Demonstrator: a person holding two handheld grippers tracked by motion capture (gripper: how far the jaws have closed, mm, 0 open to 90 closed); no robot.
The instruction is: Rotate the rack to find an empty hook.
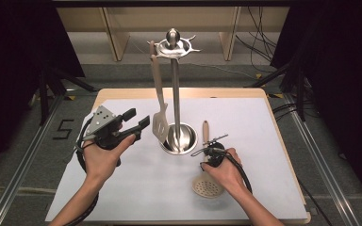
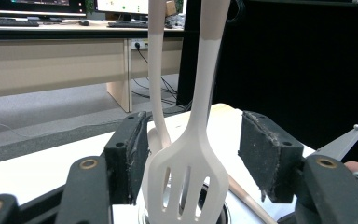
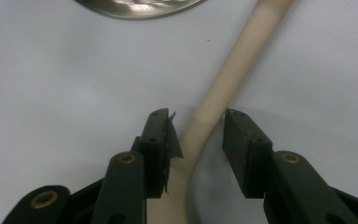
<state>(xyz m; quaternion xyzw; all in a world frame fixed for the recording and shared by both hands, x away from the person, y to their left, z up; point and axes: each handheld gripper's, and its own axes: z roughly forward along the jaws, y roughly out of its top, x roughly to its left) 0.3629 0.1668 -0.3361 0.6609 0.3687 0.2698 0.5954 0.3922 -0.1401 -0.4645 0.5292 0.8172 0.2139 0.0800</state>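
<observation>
A cream slotted spatula (image 1: 160, 106) hangs from a hook on a steel utensil stand (image 1: 174, 80) at mid-table. My left gripper (image 1: 139, 117) is open just left of the spatula's blade. In the left gripper view the blade (image 2: 189, 172) hangs between the two pads, touching neither. A cream skimmer lies flat on the table, its perforated head (image 1: 208, 187) near the front and its wooden handle end (image 1: 206, 131) pointing away. My right gripper (image 1: 208, 151) points down over the skimmer's neck. Its open jaws straddle the handle (image 3: 226, 84) in the right gripper view.
The stand's round steel base (image 1: 183, 140) sits between the two grippers, and its rim (image 3: 135, 7) shows just beyond the right jaws. A white mat (image 1: 245, 122) covers the wooden table. Several hooks ring the stand's top (image 1: 172, 46).
</observation>
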